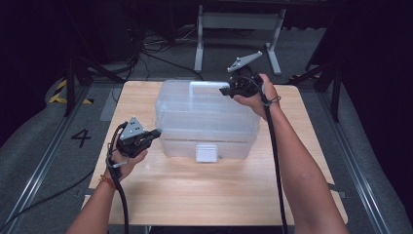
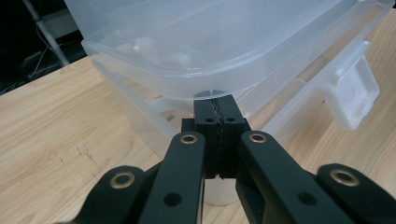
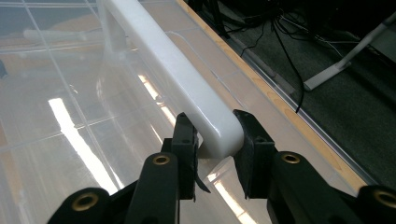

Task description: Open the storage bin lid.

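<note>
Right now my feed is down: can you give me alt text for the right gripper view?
The right gripper has its black jaws closed on the end of the white handle of a clear plastic storage box. Beyond the box run the wooden table edge and floor cables.

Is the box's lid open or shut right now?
Slightly open. In the left gripper view the lid stands raised above the box rim with a gap, and the latch hangs loose.
</note>
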A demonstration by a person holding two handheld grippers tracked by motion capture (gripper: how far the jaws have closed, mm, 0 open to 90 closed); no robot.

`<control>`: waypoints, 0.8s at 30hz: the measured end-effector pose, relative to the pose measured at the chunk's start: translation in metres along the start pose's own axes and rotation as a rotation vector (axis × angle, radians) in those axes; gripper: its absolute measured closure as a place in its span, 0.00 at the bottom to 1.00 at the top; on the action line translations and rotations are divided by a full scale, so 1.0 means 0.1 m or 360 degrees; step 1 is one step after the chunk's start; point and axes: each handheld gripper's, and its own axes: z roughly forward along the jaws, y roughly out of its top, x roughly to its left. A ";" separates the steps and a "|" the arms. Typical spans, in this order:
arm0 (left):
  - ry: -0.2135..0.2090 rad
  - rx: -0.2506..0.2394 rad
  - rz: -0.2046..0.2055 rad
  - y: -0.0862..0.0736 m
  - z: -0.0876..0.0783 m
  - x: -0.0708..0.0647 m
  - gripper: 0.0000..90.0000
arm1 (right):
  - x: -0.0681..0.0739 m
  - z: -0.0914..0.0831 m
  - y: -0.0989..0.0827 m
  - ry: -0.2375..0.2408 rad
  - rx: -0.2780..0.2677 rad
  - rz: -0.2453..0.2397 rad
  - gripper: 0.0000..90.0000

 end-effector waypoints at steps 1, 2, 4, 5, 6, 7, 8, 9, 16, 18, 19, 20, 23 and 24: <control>0.0000 -0.0001 0.0001 0.00 0.00 0.00 1.00 | 0.00 0.00 0.00 -0.0003 0.0002 0.0007 0.80; 0.0001 -0.0004 0.0002 0.00 0.00 0.00 1.00 | 0.00 0.00 0.00 -0.0007 -0.0001 -0.0001 0.80; 0.0005 -0.0001 0.0001 0.00 0.00 0.00 1.00 | 0.01 -0.01 0.00 -0.0016 0.0003 -0.0007 0.79; 0.0009 -0.0008 0.0002 0.00 -0.01 0.00 1.00 | 0.01 -0.01 0.00 -0.0021 -0.0003 -0.0009 0.79; 0.0009 -0.0008 0.0002 0.00 -0.01 0.00 1.00 | 0.01 -0.01 0.00 -0.0021 -0.0003 -0.0009 0.79; 0.0010 -0.0010 0.0001 0.01 -0.01 0.00 1.00 | 0.01 -0.03 0.00 -0.0021 -0.0025 0.0007 0.72; 0.0008 -0.0011 0.0000 0.01 -0.01 0.00 1.00 | 0.01 -0.06 0.00 -0.0035 -0.0047 0.0018 0.68; 0.0006 -0.0011 -0.0001 0.01 -0.01 0.00 1.00 | 0.01 -0.08 0.00 -0.0030 -0.0050 0.0023 0.68; 0.0018 -0.0026 0.0017 0.03 -0.04 0.00 1.00 | 0.00 -0.32 -0.05 -0.0088 -0.0140 0.0022 0.62; 0.0019 -0.0027 0.0018 0.04 -0.05 0.00 1.00 | 0.00 -0.38 -0.09 -0.0097 -0.0148 0.0016 0.61; 0.0019 -0.0025 0.0021 0.05 -0.05 0.00 1.00 | 0.01 -0.42 -0.12 -0.0102 -0.0151 0.0005 0.61; 0.0021 -0.0024 0.0023 0.05 -0.05 0.00 1.00 | 0.01 -0.45 -0.14 -0.0111 -0.0160 -0.0001 0.60; 0.0023 -0.0022 0.0029 0.07 -0.06 0.00 1.00 | 0.00 -0.56 -0.21 -0.0112 -0.0214 0.0016 0.59; 0.0030 -0.0026 0.0037 0.08 -0.07 0.00 1.00 | 0.00 -0.56 -0.21 -0.0112 -0.0214 0.0016 0.59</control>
